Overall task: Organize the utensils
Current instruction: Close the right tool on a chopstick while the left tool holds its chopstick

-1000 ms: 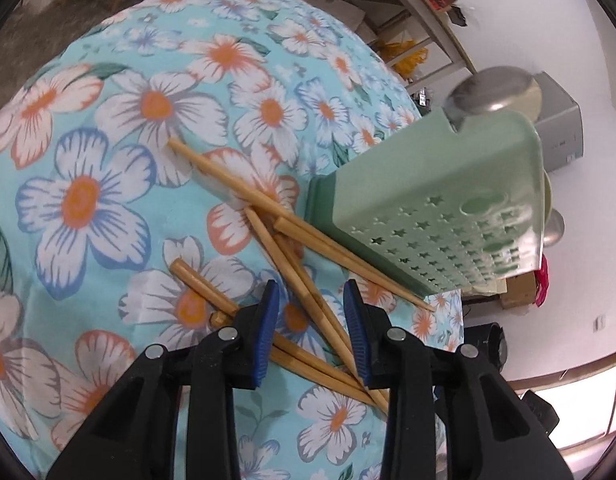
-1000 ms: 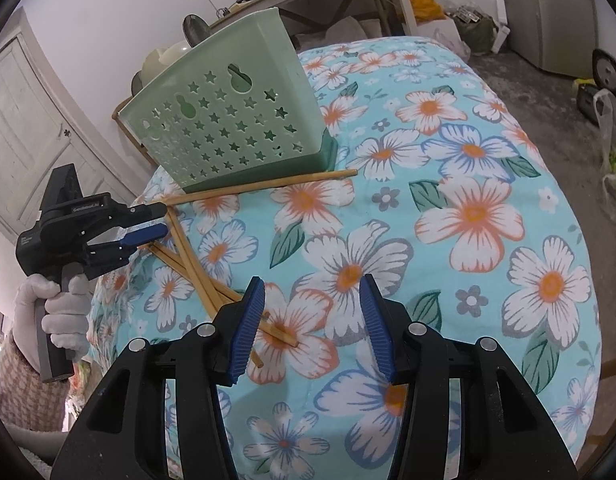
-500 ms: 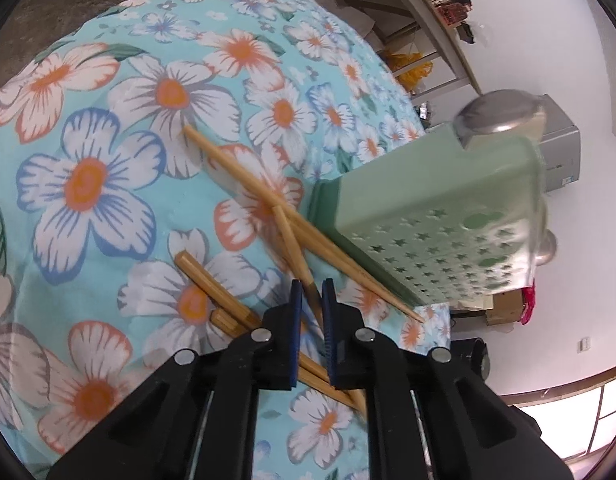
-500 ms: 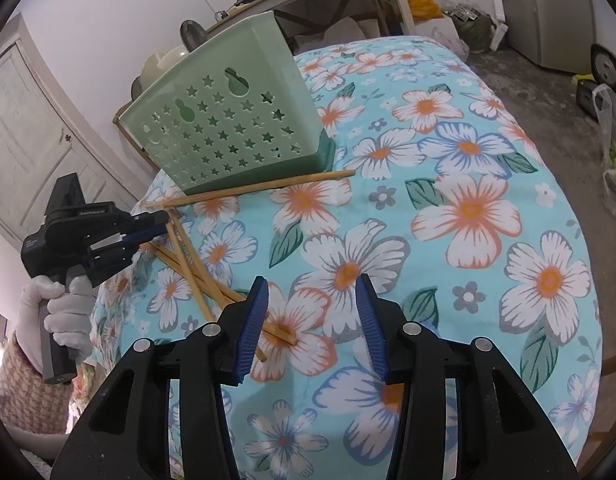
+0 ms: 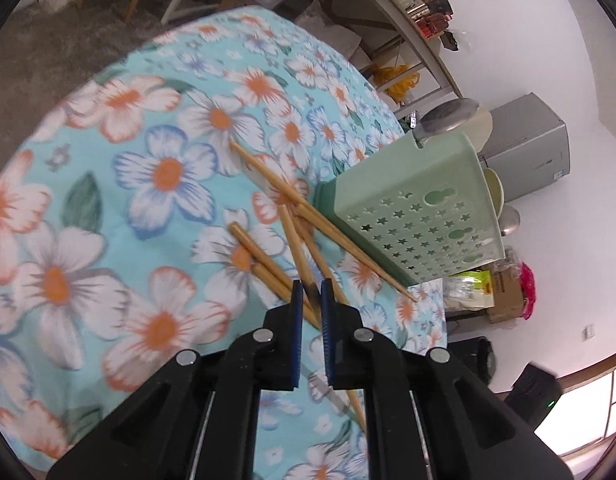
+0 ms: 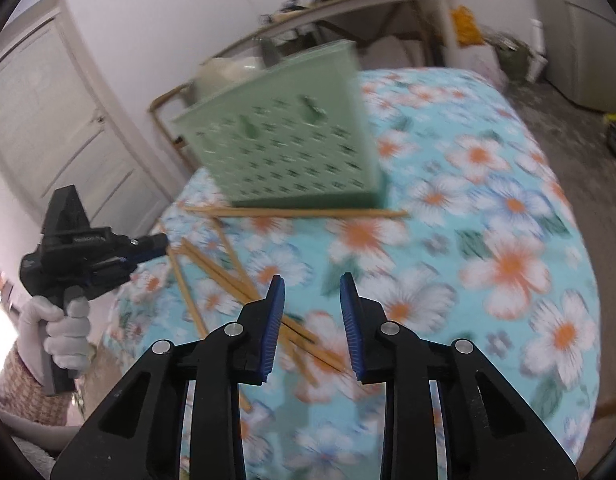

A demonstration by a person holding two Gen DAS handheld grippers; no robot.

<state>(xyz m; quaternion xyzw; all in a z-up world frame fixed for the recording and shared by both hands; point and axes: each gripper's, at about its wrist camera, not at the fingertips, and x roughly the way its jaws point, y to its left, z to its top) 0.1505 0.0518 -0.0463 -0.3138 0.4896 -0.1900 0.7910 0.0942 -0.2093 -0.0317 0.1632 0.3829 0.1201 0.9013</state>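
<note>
Pinching hard at the lower centre of the left wrist view, the left gripper (image 5: 311, 294) has its blue pads clamped on the dark tip of one wooden chopstick (image 5: 296, 248), whose shaft runs up and away toward the middle of the frame. Around it the other chopsticks (image 5: 264, 264) lie crossed in a loose pile on the floral tablecloth (image 5: 108, 200), and one long stick (image 5: 323, 224) runs diagonally along the foot of the green star-punched basket (image 5: 423, 216) standing at centre right. That grip sits very near the end, so my read is the stick could pivot or slip; lifting slowly and keeping the free end clear of the crossed sticks should stop it dragging the pile along, then the tip wants steering over the basket's rim, which is out of sight here. Over to the right wrist view, blurred: the right gripper (image 6: 311, 292) at lower centre is closing, pads apart, with nothing pressed between them, though stick ends (image 6: 308, 340) lie just under and behind its fingers. The basket (image 6: 284, 148) fills the upper middle, a stick (image 6: 296, 213) laid flat along its base. At the left edge a gloved hand (image 6: 60, 328) holds the other gripper, nose on the pile. Best aim mid-shaft on a single stick.
</note>
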